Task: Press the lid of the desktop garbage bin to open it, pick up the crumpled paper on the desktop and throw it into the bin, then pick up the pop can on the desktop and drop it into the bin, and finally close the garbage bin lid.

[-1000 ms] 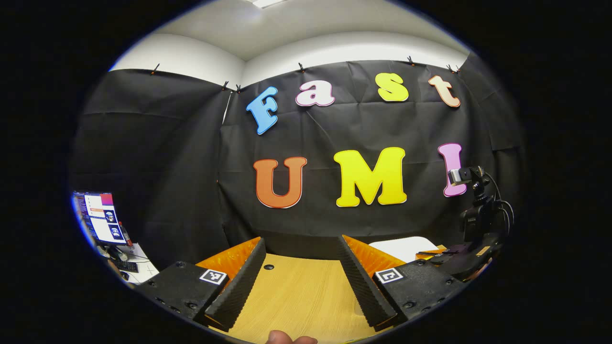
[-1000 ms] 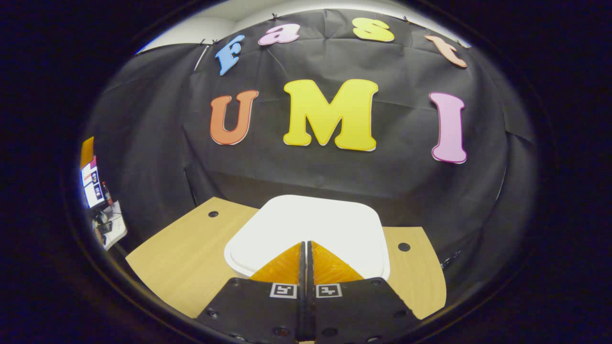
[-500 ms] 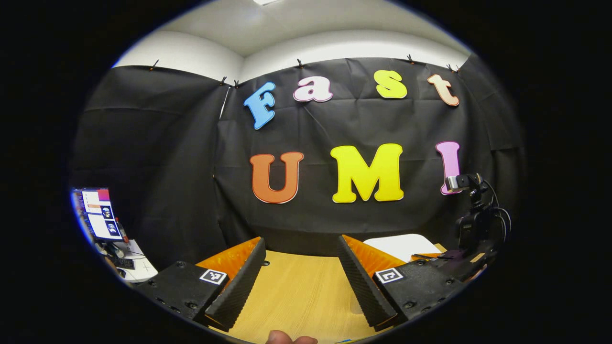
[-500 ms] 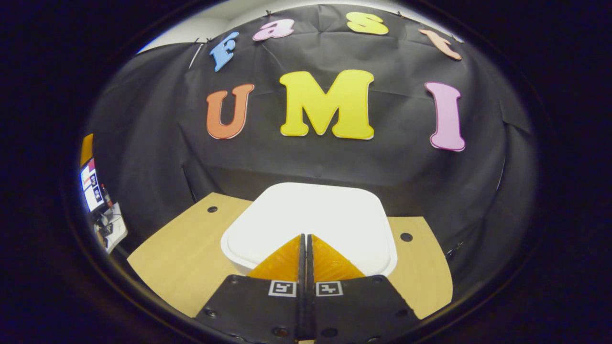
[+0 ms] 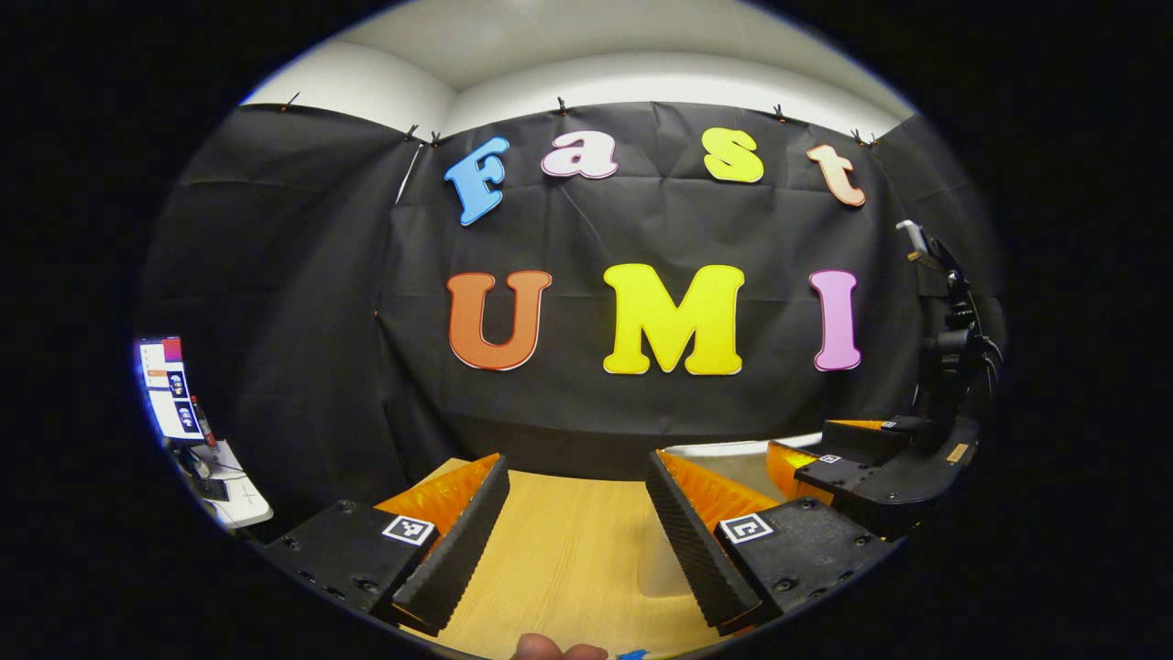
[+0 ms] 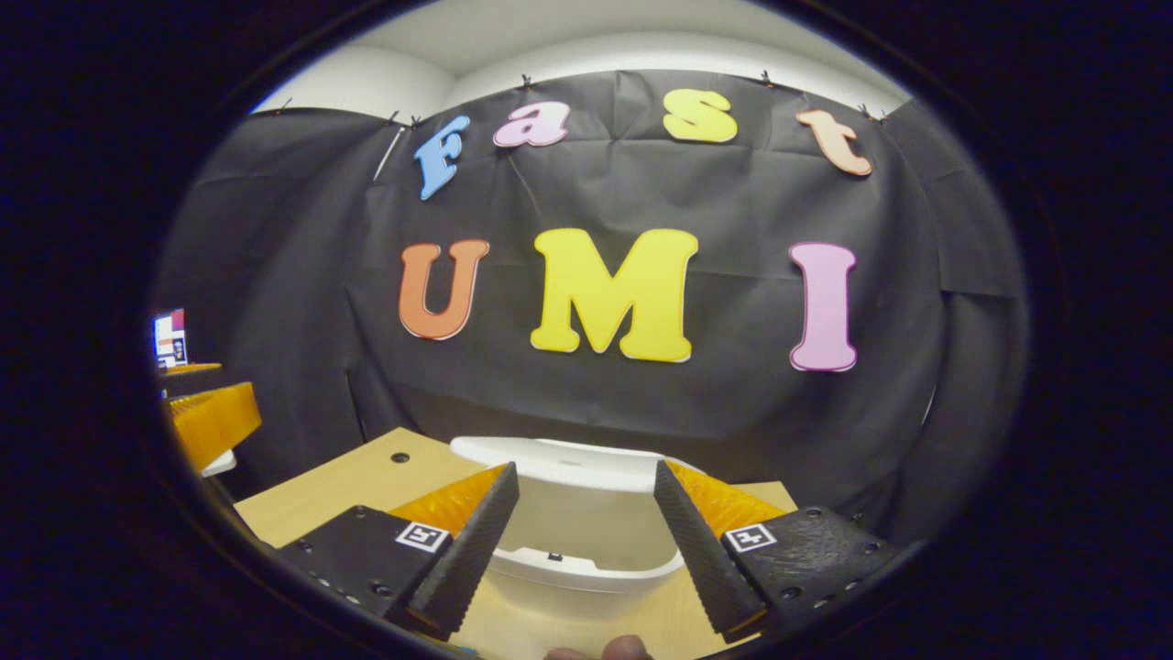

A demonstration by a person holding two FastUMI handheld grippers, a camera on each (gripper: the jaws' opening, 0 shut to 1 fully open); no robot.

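white plastic desktop bin (image 6: pixel 577 550): lid (image 6: pixel 559 451) raised, on pale wooden worktop (image 5: pixel 568 559)
right gripper (image 6: pixel 586 541): released, fingers spread before bin
left gripper (image 5: pixel 577 541): released, over worktop

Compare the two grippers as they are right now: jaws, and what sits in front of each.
Left gripper points over bare wooden desktop; right gripper faces the white garbage bin, whose lid is raised. The left holds lower beside the bin. Both stand open, holding nothing.

A light wooden desk (image 5: pixel 568 550) with round cable holes stands against the black cloth wall (image 5: pixel 302 302). Off to the left, a lit computer monitor (image 5: pixel 170 389) sits above a cluttered white side table (image 5: pixel 240 495).
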